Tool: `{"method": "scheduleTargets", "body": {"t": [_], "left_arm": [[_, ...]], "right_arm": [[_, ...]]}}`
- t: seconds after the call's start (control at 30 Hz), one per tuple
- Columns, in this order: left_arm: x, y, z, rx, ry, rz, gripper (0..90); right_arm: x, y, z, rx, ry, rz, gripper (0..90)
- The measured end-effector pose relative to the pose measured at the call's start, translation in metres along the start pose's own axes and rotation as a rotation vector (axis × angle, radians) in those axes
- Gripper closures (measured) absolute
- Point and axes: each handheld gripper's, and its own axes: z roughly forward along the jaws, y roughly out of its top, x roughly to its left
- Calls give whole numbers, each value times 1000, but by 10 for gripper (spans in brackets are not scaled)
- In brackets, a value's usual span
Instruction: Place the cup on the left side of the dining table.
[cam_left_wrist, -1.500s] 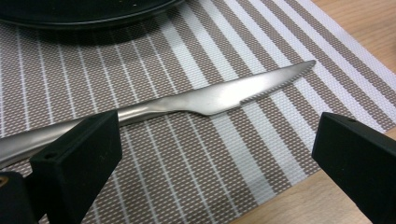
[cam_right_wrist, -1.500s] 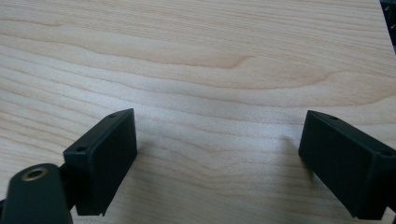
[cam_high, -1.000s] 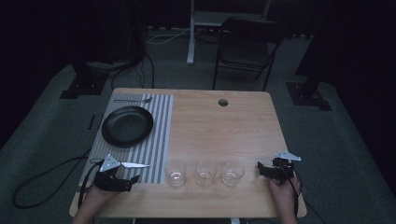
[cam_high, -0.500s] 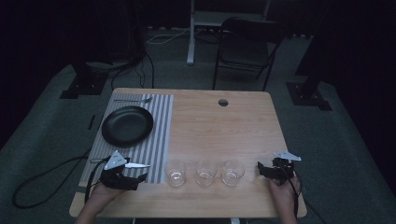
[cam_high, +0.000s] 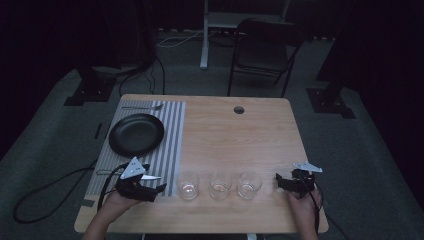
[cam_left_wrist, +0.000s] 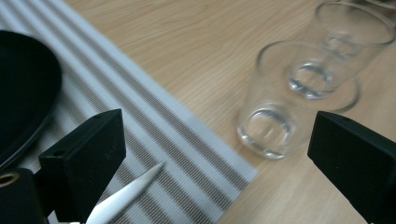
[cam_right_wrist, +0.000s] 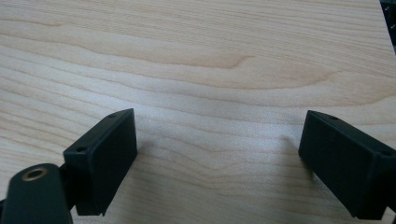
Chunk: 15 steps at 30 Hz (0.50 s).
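The left tool sits low over the near left part of the worktop, its jaws spread wide apart with nothing between them. Just ahead of those jaws, and a little toward the left tool's right, stands the nearest glass, upright, clear and apart from both jaws; it rests on bare wood right beside the edge of the striped mat. Behind it, farther from the left tool, a second glass stands upright, and the high view shows a third glass beyond that, the three forming a row that runs from the left tool toward the right tool. A knife tip pokes in between the left tool's jaws from below, lying over the mat. To that tool's left the black plate rests on the mat, and a fork lies beyond the plate at the mat's far end. The right tool holds its jaws wide apart too, over bare wood, with the third glass near it on its left side but not touching.
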Motion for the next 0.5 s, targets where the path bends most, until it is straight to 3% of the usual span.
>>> {"method": "scheduleTargets", "body": {"t": [0.27,0.5], "left_arm": [[-10,16,8,-17,-53,32,47],[-20,27,14,-20,-81,85,48]], "right_arm": [[0,0,0,-1,0,0,111],[0,0,0,-1,0,-1,111]]}}
